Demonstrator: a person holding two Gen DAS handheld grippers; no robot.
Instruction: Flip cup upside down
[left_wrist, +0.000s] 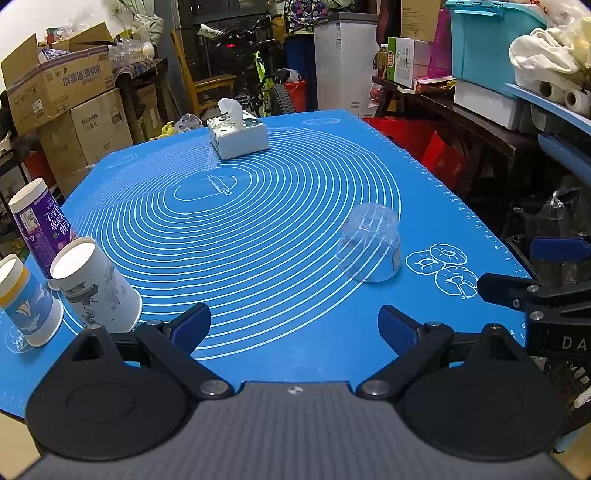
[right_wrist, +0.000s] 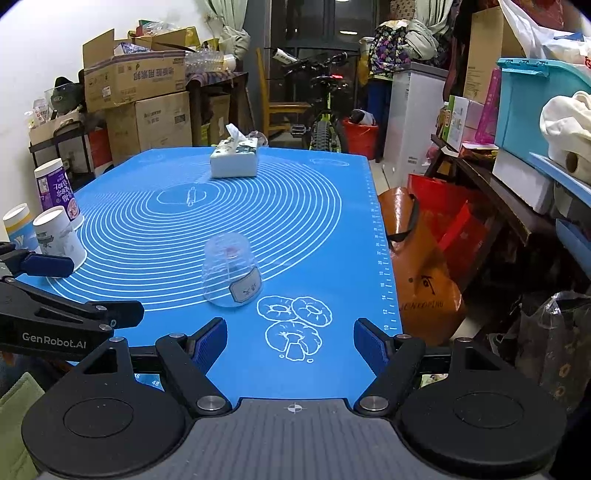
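Note:
A clear plastic cup (left_wrist: 369, 247) stands mouth down on the blue mat (left_wrist: 258, 229); it also shows in the right wrist view (right_wrist: 231, 273) with a grey label on its side. My left gripper (left_wrist: 294, 325) is open and empty, low over the mat's near edge, left of and behind the cup. My right gripper (right_wrist: 290, 341) is open and empty, near the doughnut drawing (right_wrist: 293, 325), just short of the cup. Each gripper shows at the edge of the other's view.
Three paper cups stand mouth down at the mat's left edge: a purple one (left_wrist: 38, 225), a white one (left_wrist: 98, 286) and a blue-and-white one (left_wrist: 26, 302). A tissue box (left_wrist: 238, 134) sits at the far side. Boxes, a bicycle and shelves surround the table.

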